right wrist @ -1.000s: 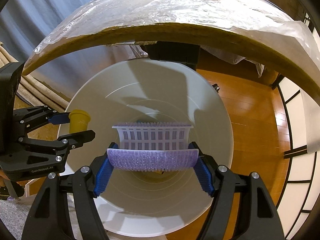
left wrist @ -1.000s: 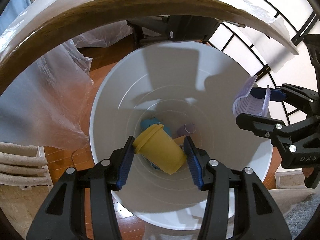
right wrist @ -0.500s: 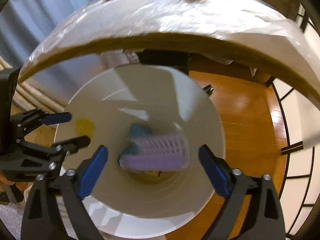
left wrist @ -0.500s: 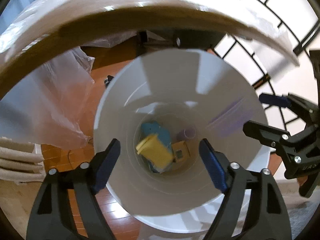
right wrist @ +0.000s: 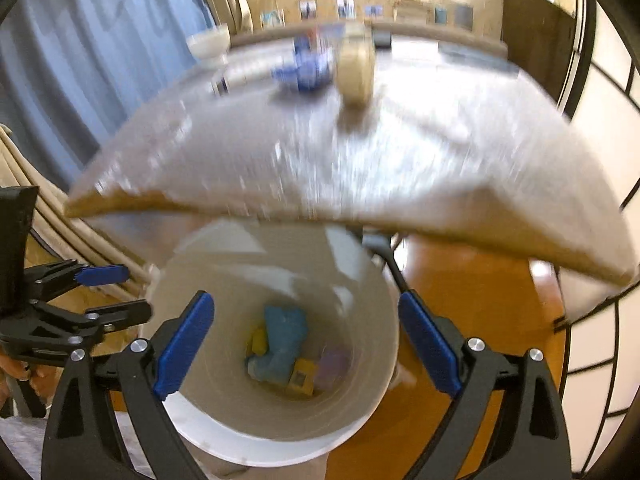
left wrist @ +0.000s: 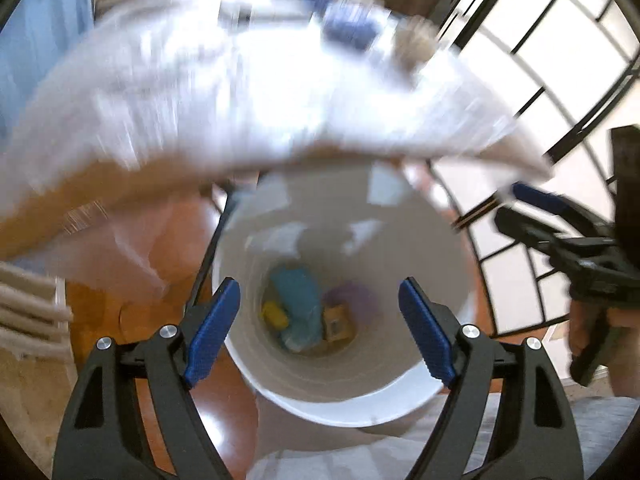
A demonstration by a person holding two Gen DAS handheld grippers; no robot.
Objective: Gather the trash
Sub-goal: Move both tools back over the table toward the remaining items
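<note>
Left view, left hand-held gripper (left wrist: pixel 319 332): jaws apart and have just been opening wider; nothing between the pads.
Left view, bin (left wrist: pixel 452 240): white, on the floor directly below the jaws, mouth up, just under the worktop edge.
Left view, bin contents: yellow cup (left wrist: pixel 275 314), teal piece (left wrist: pixel 298 300), purple basket (left wrist: pixel 352 298), small yellow box (left wrist: pixel 337 322), all at the bottom, blurred.
Left view, right hand-held gripper (left wrist: pixel 516 208): off to the right at rim level, jaws spread, empty.
Left view, worktop (left wrist: pixel 240 92): plastic-covered, heavily blurred; a blue item (left wrist: pixel 350 30) and a tan item (left wrist: pixel 414 46) lie at its far side.
Right view, right hand-held gripper (right wrist: pixel 306 348): jaws apart, just been opening, clear of everything; bin (right wrist: pixel 360 272) beneath it.
Right view, remaining trash: blue wrapper (right wrist: pixel 306 66) and tan lump (right wrist: pixel 356 68) side by side on the worktop (right wrist: pixel 440 160), up and ahead of both grippers, well apart from them; white bowl (right wrist: pixel 210 44) further left.
Right view, left hand-held gripper (right wrist: pixel 116 292): at left edge, jaws spread, empty.
Judgement, next reach: forward over the worktop edge; tan lump sits about centred ahead of the right gripper, which looks the nearer; long axes too blurred to tell.
</note>
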